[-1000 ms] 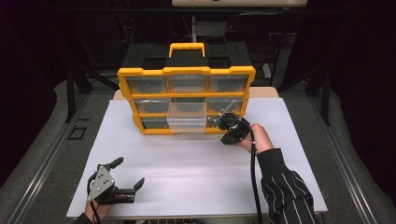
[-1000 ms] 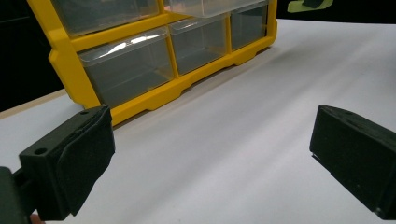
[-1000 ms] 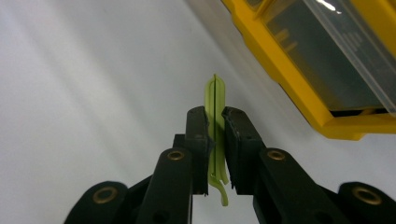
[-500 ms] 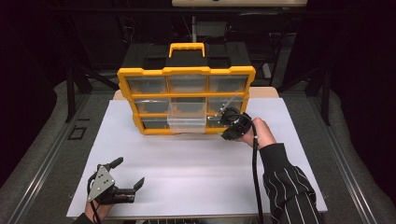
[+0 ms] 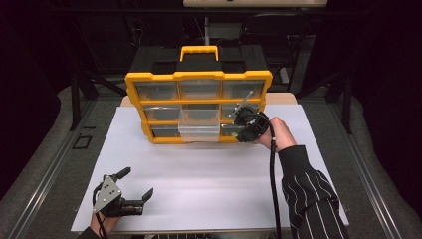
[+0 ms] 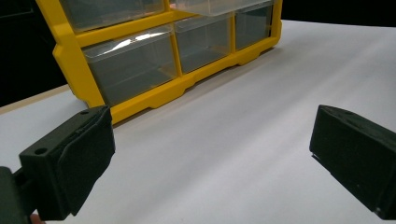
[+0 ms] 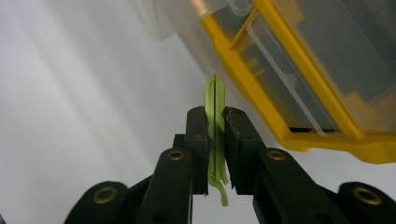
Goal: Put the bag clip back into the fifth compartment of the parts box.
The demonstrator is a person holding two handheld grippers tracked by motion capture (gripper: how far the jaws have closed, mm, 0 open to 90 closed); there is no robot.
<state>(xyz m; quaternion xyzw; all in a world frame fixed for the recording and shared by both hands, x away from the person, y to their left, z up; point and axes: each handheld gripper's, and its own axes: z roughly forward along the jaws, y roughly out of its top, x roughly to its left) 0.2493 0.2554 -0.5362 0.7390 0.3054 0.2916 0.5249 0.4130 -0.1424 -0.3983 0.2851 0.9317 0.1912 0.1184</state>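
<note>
A yellow-framed organizer [image 5: 199, 77] with clear drawers and a black top stands at the far side of the white table. Its middle clear drawer [image 5: 199, 127] is pulled out toward me. My right gripper [image 5: 245, 127] hovers at the organizer's lower right corner, just right of that drawer. In the right gripper view its jaws [image 7: 215, 116] are shut on a thin light-green plastic piece [image 7: 214, 93] that stands upright between the pads. My left gripper [image 5: 135, 183] rests near the table's front left, open with nothing between its pads [image 6: 70, 158].
The white tabletop [image 5: 209, 174] stretches bare between the two grippers. A yellow carry handle [image 5: 199, 50] tops the organizer. Dark floor and black stands surround the table. The right gripper's cable [image 5: 271, 184] trails back along the striped sleeve.
The right gripper has lifted slightly, rising beside the organizer's lower right corner with the green piece still held. The left gripper has stayed put.
</note>
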